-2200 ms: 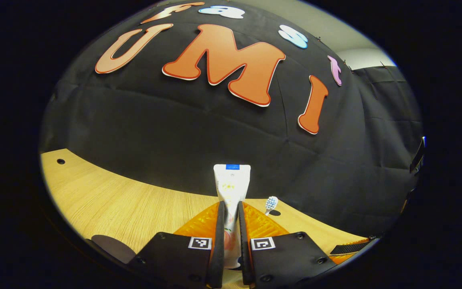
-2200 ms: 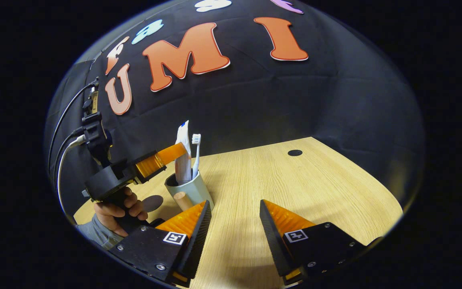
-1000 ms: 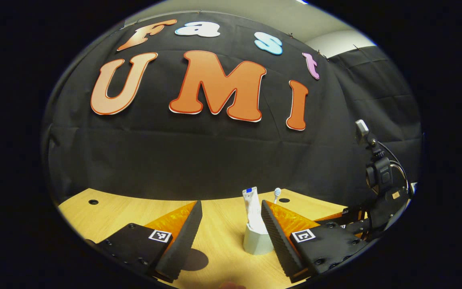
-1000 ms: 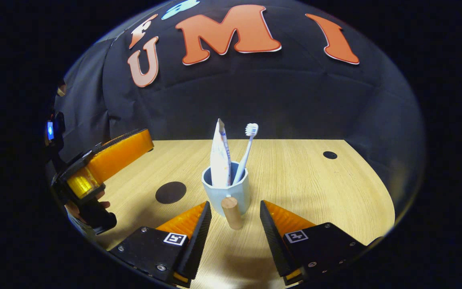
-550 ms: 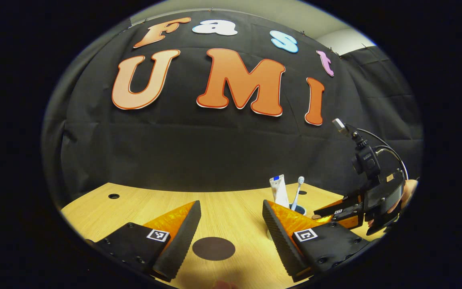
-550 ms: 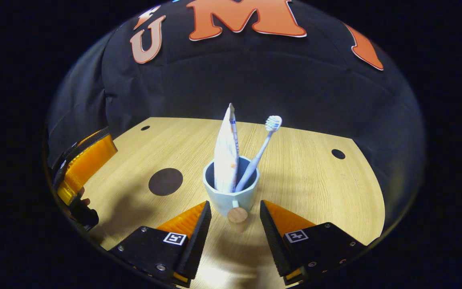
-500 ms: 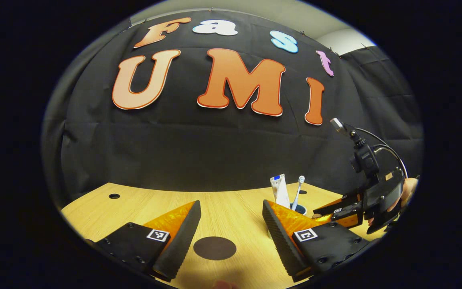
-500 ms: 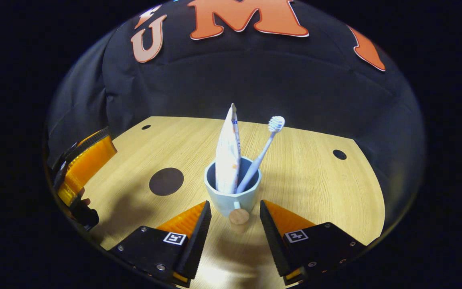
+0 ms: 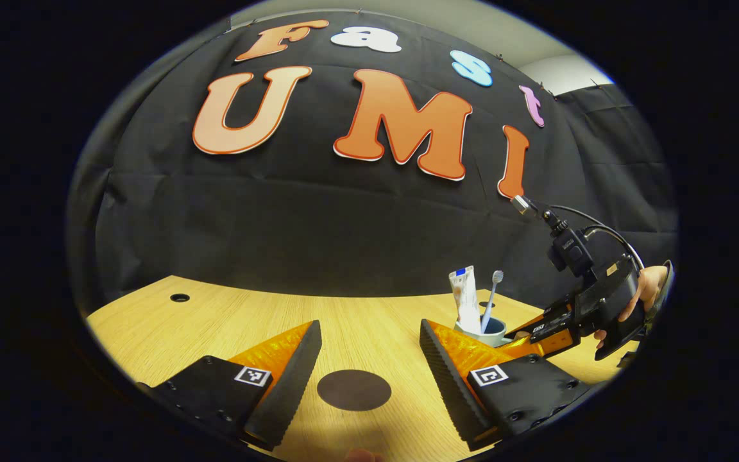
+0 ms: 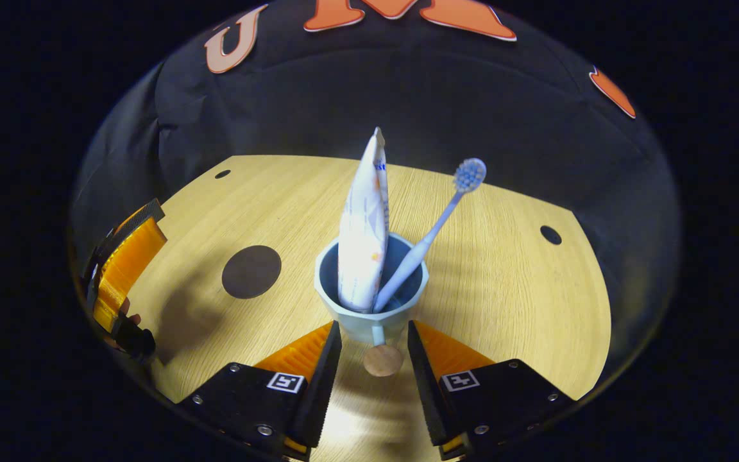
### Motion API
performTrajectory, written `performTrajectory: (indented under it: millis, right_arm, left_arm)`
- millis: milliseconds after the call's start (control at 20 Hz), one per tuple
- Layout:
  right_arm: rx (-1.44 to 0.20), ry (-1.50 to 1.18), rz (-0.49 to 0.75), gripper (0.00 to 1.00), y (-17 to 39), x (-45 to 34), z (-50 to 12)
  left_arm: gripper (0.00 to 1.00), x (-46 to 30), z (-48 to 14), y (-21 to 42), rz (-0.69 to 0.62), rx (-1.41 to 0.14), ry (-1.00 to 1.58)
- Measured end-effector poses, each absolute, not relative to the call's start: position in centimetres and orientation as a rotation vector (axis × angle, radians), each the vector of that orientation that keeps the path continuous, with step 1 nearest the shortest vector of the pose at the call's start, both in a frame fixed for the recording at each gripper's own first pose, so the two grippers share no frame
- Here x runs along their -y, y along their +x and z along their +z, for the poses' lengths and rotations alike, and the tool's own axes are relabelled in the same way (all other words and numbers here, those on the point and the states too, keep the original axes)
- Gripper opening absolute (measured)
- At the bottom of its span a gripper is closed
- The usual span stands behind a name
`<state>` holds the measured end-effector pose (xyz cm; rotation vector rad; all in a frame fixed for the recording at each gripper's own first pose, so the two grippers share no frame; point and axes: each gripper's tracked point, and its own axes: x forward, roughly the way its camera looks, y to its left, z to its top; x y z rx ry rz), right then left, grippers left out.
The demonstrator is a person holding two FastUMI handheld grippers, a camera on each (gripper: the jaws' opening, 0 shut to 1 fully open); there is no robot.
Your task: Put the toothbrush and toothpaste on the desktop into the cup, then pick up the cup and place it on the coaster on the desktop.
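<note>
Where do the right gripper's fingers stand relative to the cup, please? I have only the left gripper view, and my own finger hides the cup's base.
Observer: In the right gripper view, the right gripper is open, one finger on either side of the wooden handle of the cup.
Operator: Do they touch it?
Observer: No, a gap shows on each side.
Operator: Is the cup on the coaster?
Observer: No, the coaster lies apart from it, bare.

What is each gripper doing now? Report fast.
Left gripper: open, empty, above the dark round coaster.
Right gripper: open, fingers flanking the pale blue cup's wooden handle, not gripping.
</note>
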<state>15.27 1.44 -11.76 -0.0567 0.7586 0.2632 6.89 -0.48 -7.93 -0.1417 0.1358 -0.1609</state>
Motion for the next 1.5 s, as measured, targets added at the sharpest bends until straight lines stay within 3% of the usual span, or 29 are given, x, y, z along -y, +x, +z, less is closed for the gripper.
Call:
performTrajectory:
  millis: [300, 350, 400, 450, 500, 850, 1500]
  right_arm:
    - [-0.818, -0.061, 0.243, 0.42, 15.1, -1.5, -13.2]
    - [-0.812, -0.047, 0.236, 0.31, 15.3, -1.6, -13.0]
    - [-0.807, -0.049, 0.228, 0.30, 15.8, -1.6, -13.2]
    - [-0.795, -0.051, 0.220, 0.23, 16.1, -1.5, -13.2]
    - [-0.791, -0.054, 0.211, 0.25, 16.0, -1.5, -13.5]
    - [-0.737, -0.057, 0.182, 0.18, 16.5, -1.4, -13.2]
    - [-0.671, -0.005, 0.234, 0.13, 16.6, -2.1, -12.3]
  left_arm:
    - [0.97, 0.8, -9.2, 6.9, -0.179, -0.185, -0.166]
    - [0.98, 0.7, -9.1, 6.8, -0.180, -0.187, -0.165]
    - [0.97, 0.7, -9.0, 6.7, -0.178, -0.185, -0.165]
    - [0.97, 0.5, -9.0, 6.8, -0.175, -0.184, -0.166]
    - [0.97, 0.3, -9.0, 6.9, -0.169, -0.182, -0.167]
    - [0.97, -0.6, -9.3, 7.0, -0.139, -0.197, -0.176]
    - [0.97, -2.5, -10.0, 6.5, -0.086, -0.223, -0.195]
